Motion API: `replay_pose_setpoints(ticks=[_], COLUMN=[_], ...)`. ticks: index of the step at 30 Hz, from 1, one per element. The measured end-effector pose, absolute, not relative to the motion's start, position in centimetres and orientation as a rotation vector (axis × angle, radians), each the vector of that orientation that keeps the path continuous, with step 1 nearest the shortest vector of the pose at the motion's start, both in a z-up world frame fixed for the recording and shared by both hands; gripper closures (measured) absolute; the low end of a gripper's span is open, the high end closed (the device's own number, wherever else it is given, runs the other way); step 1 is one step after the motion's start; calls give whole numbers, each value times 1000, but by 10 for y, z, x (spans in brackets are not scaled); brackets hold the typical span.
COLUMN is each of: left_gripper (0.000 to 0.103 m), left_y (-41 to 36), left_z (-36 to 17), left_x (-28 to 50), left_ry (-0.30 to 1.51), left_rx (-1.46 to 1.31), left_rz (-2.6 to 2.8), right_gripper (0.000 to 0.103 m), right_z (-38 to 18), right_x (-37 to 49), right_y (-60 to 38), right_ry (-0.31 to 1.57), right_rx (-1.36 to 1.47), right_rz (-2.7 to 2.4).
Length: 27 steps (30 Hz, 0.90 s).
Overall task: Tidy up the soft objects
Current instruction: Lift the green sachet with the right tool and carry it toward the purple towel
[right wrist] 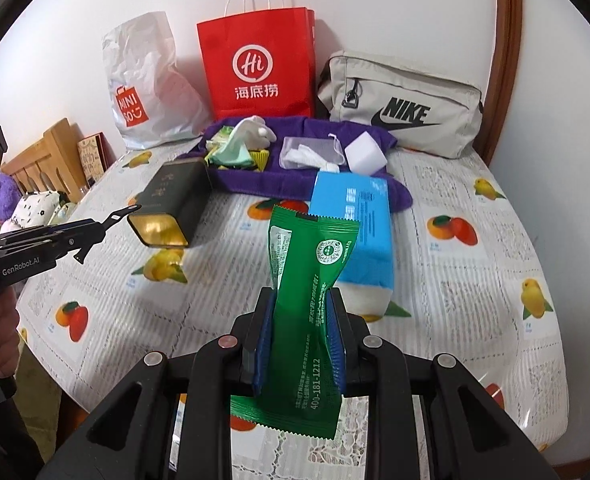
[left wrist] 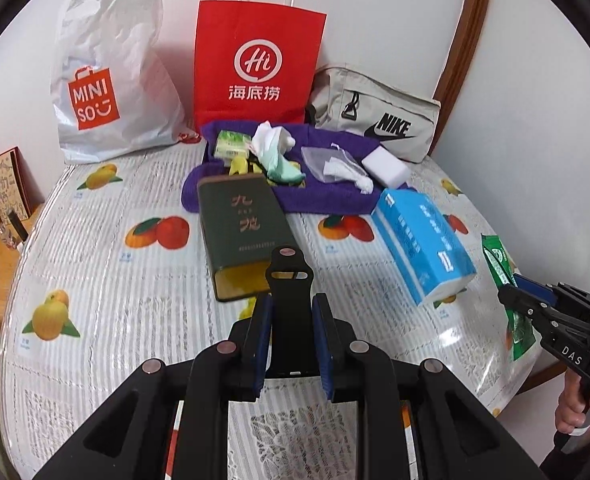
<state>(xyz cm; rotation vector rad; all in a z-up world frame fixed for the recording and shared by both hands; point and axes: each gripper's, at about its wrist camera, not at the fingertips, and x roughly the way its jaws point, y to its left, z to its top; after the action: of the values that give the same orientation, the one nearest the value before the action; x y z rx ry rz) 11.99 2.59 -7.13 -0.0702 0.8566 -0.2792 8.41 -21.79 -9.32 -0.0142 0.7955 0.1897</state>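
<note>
Crumpled tissue (right wrist: 309, 155) inside mesh pouch (right wrist: 311, 151)

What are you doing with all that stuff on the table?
A person holds a gripper in each hand. The right gripper is pinching a green packet, lifted off the table. The left gripper holds a black strap-like piece. Tissues and cloths lie on a purple towel further back.

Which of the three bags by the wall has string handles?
The red paper bag in the middle. White string handles loop up from its top. The white plastic bag has a cut-out hole instead, and the grey Nike bag shows none.
</note>
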Motion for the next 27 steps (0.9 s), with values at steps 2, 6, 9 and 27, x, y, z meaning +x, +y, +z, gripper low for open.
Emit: replay_pose_setpoints(ticks=[2,6,9,27], left_gripper=[83,83,83,83], left_y=[25,23,22,14], left_z=[-67,-60,-56,-43], left_x=[124,134,143,208], left_ry=[852,845,840,833], left_rx=[-70,-68,-65,-53], left_rz=[-284,-291,-298,-318], right_gripper=[78,78,78,78], right_z=[-89,-81,-76,-59], right_x=[88,100,108,176], right_y=[-218,-220,-221,-223], right_ry=[791,786,783,776], right_rx=[-8,-1,4,33], right_rz=[189,188,186,180])
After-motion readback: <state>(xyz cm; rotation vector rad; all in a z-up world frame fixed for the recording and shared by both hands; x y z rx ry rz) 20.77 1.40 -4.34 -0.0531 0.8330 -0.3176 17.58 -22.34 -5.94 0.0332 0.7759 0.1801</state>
